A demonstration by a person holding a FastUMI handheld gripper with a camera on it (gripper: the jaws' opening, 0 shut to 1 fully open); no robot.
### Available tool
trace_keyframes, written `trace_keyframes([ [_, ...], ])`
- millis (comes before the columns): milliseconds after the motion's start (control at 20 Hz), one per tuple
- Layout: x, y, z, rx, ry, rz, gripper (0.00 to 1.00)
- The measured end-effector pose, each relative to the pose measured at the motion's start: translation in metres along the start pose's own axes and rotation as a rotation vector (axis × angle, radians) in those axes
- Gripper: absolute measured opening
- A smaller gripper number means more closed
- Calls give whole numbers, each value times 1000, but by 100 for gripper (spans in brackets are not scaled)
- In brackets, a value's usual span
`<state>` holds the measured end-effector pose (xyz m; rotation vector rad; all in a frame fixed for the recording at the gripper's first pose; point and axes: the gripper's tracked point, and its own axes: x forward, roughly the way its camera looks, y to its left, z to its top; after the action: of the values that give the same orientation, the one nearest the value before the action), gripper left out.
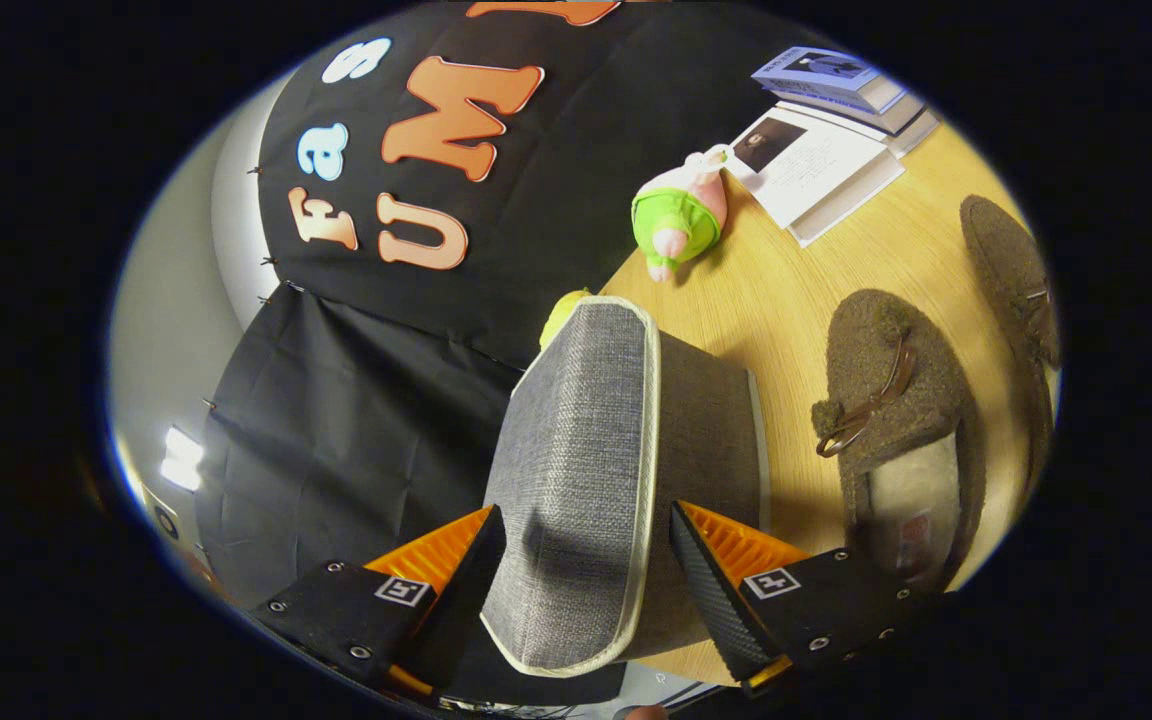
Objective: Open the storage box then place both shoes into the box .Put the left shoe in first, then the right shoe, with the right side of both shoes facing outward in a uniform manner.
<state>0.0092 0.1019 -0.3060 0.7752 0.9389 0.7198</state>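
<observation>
The gripper (586,560) has its two fingers around the grey fabric lid (576,470) of the storage box (706,430). The lid sits between the fingers, with one finger on each side of it. They look like they are pinching the lid, but I cannot tell for sure that both press on it. The lid has a pale trim along its edge and stands lifted up, away from the box body behind it. I think the lid is held like this so the box opens and there is room to put shoes inside.

The box sits on a wooden surface (786,300). To the right of the box lie two fuzzy brown shoes. The nearer shoe (886,400) is just beside the box, with a small bow on top and a pale lining inside. The other shoe (1011,270) lies further right. Both are out on the surface, so no shoe is in the box yet. They wait close by, which should make them easy to reach next.

Farther away sits a pink and green plush toy (681,215). Past it lie an open book (816,165) and a stack of books (841,85).
</observation>
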Motion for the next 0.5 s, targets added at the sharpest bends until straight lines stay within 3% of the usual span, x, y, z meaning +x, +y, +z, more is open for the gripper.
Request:
trace_keyframes([
  [250, 8, 0, -5, 14, 24, 10, 96],
  [350, 3, 1, -2, 29, 27, 13, 89],
  [500, -4, 1, -5, 51, 46, -6, 70],
])
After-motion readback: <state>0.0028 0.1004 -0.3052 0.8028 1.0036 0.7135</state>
